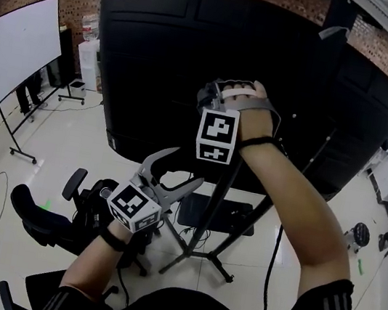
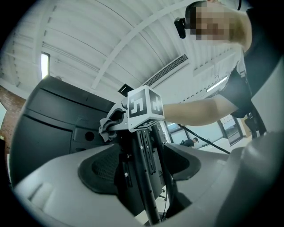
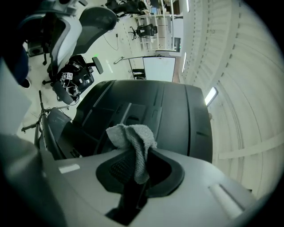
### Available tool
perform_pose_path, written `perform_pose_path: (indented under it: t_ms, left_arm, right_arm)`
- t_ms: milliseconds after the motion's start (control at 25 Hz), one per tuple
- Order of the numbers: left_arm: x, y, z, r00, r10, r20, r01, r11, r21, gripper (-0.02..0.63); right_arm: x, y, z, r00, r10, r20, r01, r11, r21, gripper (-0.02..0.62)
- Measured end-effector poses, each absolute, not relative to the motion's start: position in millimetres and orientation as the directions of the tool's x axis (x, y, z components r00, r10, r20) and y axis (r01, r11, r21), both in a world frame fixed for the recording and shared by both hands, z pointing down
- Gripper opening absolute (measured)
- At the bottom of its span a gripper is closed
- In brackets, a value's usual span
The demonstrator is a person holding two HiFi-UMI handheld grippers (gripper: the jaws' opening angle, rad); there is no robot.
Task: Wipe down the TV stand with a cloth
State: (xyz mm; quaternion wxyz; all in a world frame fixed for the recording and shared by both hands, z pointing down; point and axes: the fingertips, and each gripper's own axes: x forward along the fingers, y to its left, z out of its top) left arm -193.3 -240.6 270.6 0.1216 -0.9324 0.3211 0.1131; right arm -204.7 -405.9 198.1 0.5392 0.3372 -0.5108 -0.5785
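While the person faced the rear of the screen in the head view, the right hand-held gripper (image 1: pixel 218 92) was raised against the black back of the TV (image 1: pixel 153 48). It sat high on the TV stand (image 1: pixel 219 206), whose dark post ran down to splayed feet on the pale floor (image 1: pixel 70 145). The left hand-held gripper (image 1: pixel 177 170) hung lower, just left of the post, its jaws released and spread with nothing in them. A whiteboard (image 1: pixel 21 41) stood at far left, an office chair (image 1: pixel 43 221) below it. In the left gripper view, the left hand-held gripper (image 2: pixel 142 164) showed its pads wide apart, the post (image 2: pixel 146 177) rising in the gap beyond them. Above, the right hand-held gripper (image 2: pixel 114 119) carried a grey cloth (image 2: pixel 104 129) beside the TV's back. In the right gripper view, the right hand-held gripper (image 3: pixel 140 170) was clenched on the cloth (image 3: pixel 133 142), which bunched above the jaws and drooped between them, before the TV's back panel (image 3: pixel 173 115).
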Motion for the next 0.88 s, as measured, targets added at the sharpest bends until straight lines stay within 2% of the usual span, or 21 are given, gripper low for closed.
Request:
perform_pose_path:
  t_ms: [640, 880]
  left_arm:
    - [-246.9, -245.3, 279.6, 0.707, -0.654, -0.27, -0.701, -0.7, -0.139, 0.341]
    - [-245.1, -250.2, 279.1, 0.71, -0.651, -0.269, -0.697, -0.703, -0.141, 0.341]
  right_arm:
    - [-292.0, -411.2, 204.1, -0.356, -0.926, 0.129, 0.229, 0.047, 0.972, 0.057]
    - [-280.3, -397.3, 207.6, -0.371, -0.917, 0.143, 0.25, 0.05, 0.967, 0.057]
